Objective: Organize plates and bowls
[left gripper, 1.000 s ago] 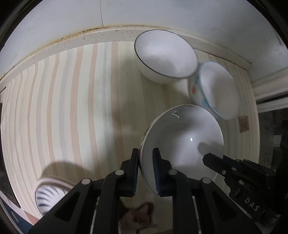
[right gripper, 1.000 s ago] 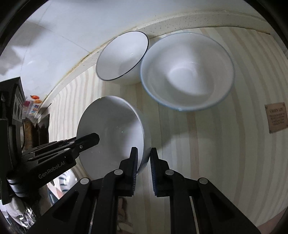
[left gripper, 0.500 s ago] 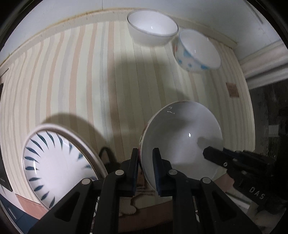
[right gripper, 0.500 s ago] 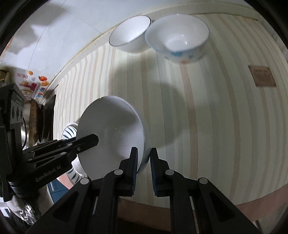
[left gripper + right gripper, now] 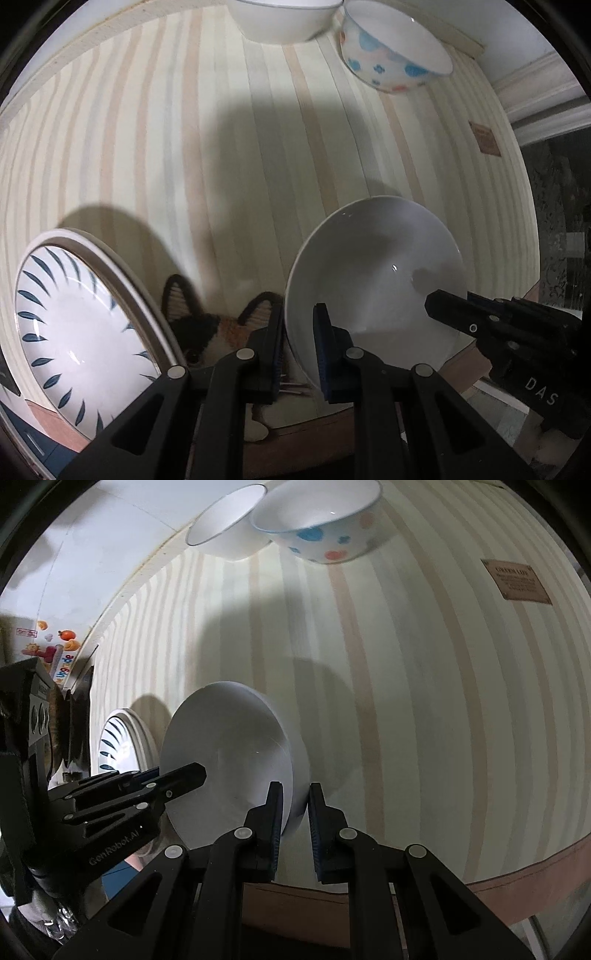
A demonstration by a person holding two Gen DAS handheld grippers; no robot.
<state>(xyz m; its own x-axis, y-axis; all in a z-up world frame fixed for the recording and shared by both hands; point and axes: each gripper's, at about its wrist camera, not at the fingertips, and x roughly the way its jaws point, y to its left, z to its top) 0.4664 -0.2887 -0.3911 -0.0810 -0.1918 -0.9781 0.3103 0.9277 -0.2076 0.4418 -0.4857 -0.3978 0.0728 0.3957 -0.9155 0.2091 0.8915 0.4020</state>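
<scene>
Left wrist: you've got both grippers, left [image 5: 298, 349] & right [image 5: 292, 829], clamped on white plate [image 5: 373, 280] rim, held off table. Two bowls [image 5: 395, 55] grouped at back; patterned plate [image 5: 74, 325] untouched.

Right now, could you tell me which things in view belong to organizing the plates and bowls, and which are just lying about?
Belongs to the job:
white bowl held by both grippers
blue-leaf plate
spotted bowl
plain white bowl

Just lying about:
brown label on the striped tablecloth
cat picture
</scene>
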